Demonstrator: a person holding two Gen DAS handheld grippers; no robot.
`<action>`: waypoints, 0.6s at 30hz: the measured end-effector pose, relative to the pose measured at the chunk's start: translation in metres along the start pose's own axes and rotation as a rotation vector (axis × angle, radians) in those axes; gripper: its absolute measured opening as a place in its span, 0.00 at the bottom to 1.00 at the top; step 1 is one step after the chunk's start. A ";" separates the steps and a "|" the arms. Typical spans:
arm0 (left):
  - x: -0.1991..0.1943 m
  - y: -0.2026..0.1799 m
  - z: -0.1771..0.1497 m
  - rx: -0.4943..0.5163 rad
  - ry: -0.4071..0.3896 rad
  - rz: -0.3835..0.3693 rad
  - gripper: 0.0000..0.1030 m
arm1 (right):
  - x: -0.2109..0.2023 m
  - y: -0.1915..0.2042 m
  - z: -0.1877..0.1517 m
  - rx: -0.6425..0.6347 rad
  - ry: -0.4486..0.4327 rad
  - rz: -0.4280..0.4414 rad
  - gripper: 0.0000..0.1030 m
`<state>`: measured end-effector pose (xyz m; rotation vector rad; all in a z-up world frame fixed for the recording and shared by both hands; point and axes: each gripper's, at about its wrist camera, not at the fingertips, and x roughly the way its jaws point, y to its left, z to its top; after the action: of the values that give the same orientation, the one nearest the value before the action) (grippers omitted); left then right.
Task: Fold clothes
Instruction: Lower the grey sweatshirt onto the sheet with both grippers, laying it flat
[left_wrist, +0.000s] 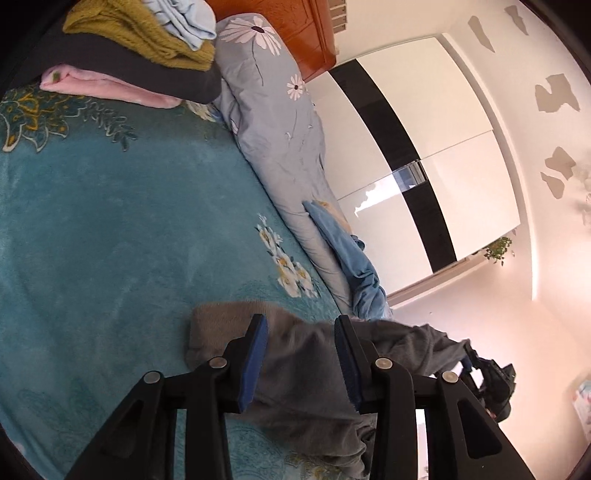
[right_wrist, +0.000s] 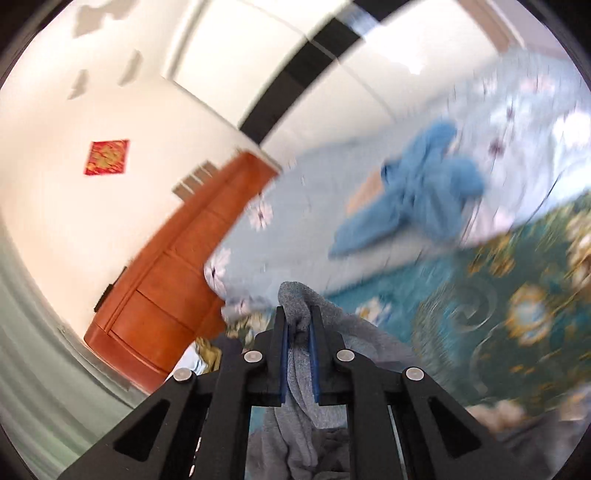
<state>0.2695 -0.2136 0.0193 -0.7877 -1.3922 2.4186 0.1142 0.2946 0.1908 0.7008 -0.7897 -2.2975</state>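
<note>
A grey garment (left_wrist: 306, 369) lies across the teal flowered blanket (left_wrist: 110, 221) in the left wrist view. My left gripper (left_wrist: 301, 326) is open, its blue-padded fingers spread on either side of the grey cloth just past the ribbed cuff. In the right wrist view my right gripper (right_wrist: 298, 314) is shut on a bunched fold of the grey garment (right_wrist: 295, 299), and the rest of the cloth hangs below it. The right gripper (left_wrist: 484, 373) also shows at the far end of the garment, holding it up off the bed.
A stack of folded clothes (left_wrist: 140, 48) sits at the far corner of the bed: pink, dark, mustard knit, pale blue. A grey flowered quilt (left_wrist: 277, 122) runs along the bed's edge with a crumpled blue garment (left_wrist: 351, 258) on it. Behind are an orange headboard (right_wrist: 177, 273) and a white wardrobe (left_wrist: 424, 147).
</note>
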 end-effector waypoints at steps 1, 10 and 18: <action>0.003 -0.003 -0.003 0.004 0.012 -0.005 0.39 | -0.029 0.004 -0.001 -0.032 -0.040 -0.017 0.10; 0.044 -0.020 -0.028 0.018 0.155 -0.025 0.39 | -0.181 -0.047 -0.069 -0.090 -0.101 -0.391 0.10; 0.067 -0.034 -0.037 0.057 0.228 0.022 0.41 | -0.179 -0.161 -0.100 0.161 0.044 -0.666 0.13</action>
<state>0.2331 -0.1385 0.0110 -1.0324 -1.2291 2.2877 0.2408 0.4835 0.0637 1.2308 -0.8108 -2.8046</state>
